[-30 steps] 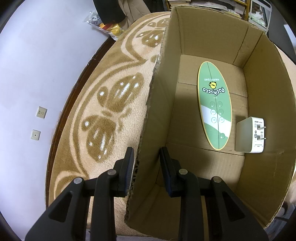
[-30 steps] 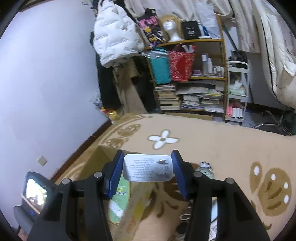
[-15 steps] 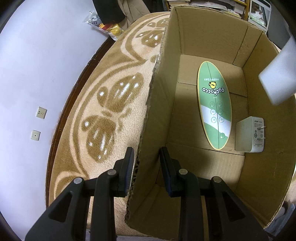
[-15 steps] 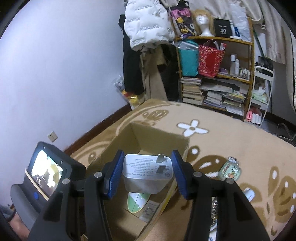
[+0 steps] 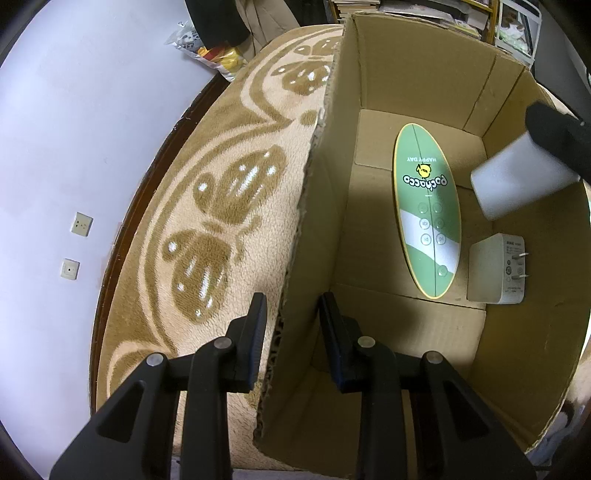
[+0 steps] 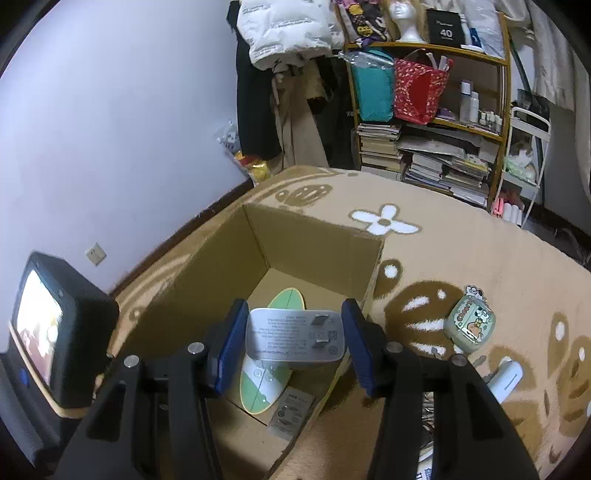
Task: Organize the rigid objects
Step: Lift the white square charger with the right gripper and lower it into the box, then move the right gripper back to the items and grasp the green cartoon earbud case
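An open cardboard box (image 5: 424, 66) stands on the beige carpet. On its floor lie a green oval Pochacco board (image 5: 428, 218) and a white plug adapter (image 5: 495, 269). My left gripper (image 5: 291, 325) straddles the box's left wall (image 5: 317, 206), its jaws narrow around it. My right gripper (image 6: 293, 336) is shut on a silver-white charger (image 6: 295, 338) and hangs over the open box (image 6: 314, 236). From the left wrist the charger (image 5: 517, 177) shows at the upper right, above the adapter, with a black finger (image 5: 561, 136) behind it. Below it are the board (image 6: 258, 387) and adapter (image 6: 291, 410).
On the carpet right of the box lie a green cartoon case (image 6: 469, 319) and a white device (image 6: 506, 376). The left gripper's screen unit (image 6: 44, 325) sits at the left. A bookshelf (image 6: 443, 147) and hanging clothes (image 6: 288, 33) fill the back wall.
My right gripper has carried the charger forward and down until it hangs over the box; the charger entered the left wrist view and sank lower. The left gripper has not moved.
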Demonstrator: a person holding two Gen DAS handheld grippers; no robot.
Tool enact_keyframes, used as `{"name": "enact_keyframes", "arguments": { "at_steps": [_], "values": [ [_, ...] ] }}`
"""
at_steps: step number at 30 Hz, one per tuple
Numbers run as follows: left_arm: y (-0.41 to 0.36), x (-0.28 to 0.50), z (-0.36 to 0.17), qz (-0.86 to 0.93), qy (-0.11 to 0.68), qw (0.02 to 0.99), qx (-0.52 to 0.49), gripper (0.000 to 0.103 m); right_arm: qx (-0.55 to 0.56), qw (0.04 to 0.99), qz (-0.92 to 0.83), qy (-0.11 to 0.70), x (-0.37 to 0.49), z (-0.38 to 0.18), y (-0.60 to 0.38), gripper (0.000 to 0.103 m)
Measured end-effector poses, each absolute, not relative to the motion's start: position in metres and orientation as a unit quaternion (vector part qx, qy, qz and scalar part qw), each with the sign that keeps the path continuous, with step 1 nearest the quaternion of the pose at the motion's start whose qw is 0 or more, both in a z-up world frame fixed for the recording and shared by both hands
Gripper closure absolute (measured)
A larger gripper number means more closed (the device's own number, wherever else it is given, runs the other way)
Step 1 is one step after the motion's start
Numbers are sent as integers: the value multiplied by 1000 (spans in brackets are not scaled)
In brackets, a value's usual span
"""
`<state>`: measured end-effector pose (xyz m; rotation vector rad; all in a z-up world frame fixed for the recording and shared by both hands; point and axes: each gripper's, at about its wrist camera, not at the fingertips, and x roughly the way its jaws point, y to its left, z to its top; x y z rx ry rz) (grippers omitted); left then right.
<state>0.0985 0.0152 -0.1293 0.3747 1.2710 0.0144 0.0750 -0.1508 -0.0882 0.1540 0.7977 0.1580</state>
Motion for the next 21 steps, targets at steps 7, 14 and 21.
{"name": "enact_keyframes", "arguments": {
  "at_steps": [7,14,21],
  "values": [
    [15,99,-129,9,588,790,175,74,63,919,71,383,74,-84,-151,49],
    [13,100,-133,11,589,788,180,74,100,923,54,369,67,-67,-175,41],
    [14,102,-130,9,589,788,178,74,102,936,17,338,59,-46,-193,13]
  ]
}}
